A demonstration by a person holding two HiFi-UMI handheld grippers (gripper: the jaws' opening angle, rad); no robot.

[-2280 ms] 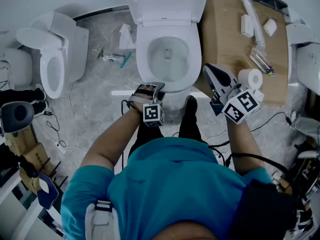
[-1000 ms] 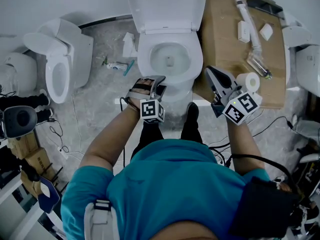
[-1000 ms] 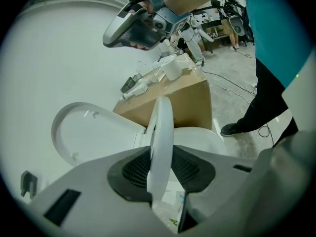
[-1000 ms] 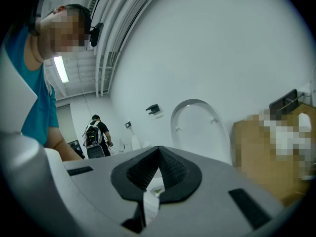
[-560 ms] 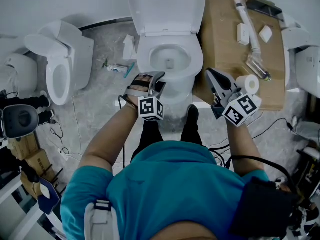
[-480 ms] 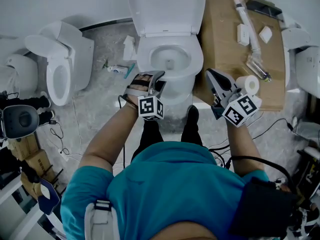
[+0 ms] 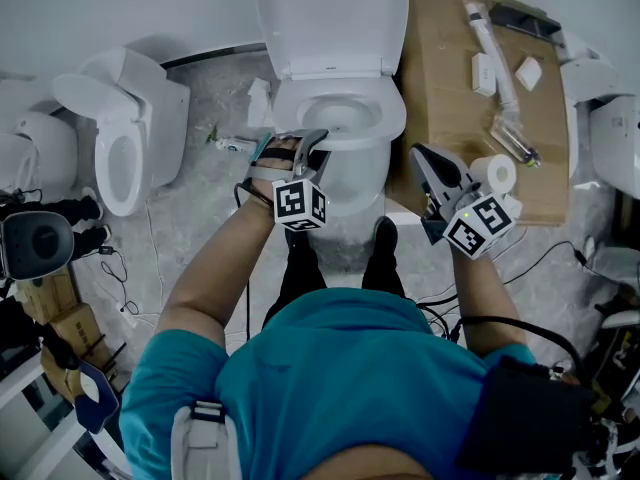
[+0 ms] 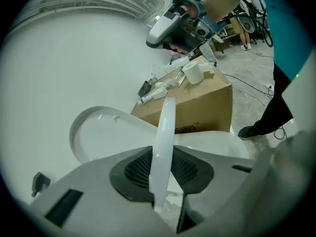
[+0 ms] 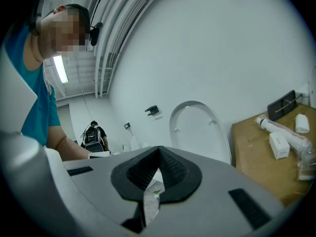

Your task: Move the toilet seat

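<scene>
Your left tongs point(image 7: 303, 144) have just been closing and pinch the front rim of the toilet seat point(image 8: 166, 127), which stands edge-on between the pads, above the bowl point(image 7: 352, 178). Your right tongs point(image 7: 424, 160), off to the side, are pressed together on nothing. Expect stiff, fairly light plastic swinging on its hinge. The glossy rim may slip, so grip deep.

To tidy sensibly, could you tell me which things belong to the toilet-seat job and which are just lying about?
Job: white plastic toilet seat; white ceramic toilet bowl; raised white lid.
Lying about: white toilet paper roll; brown cardboard box; small tube on the floor; second white toilet.
</scene>
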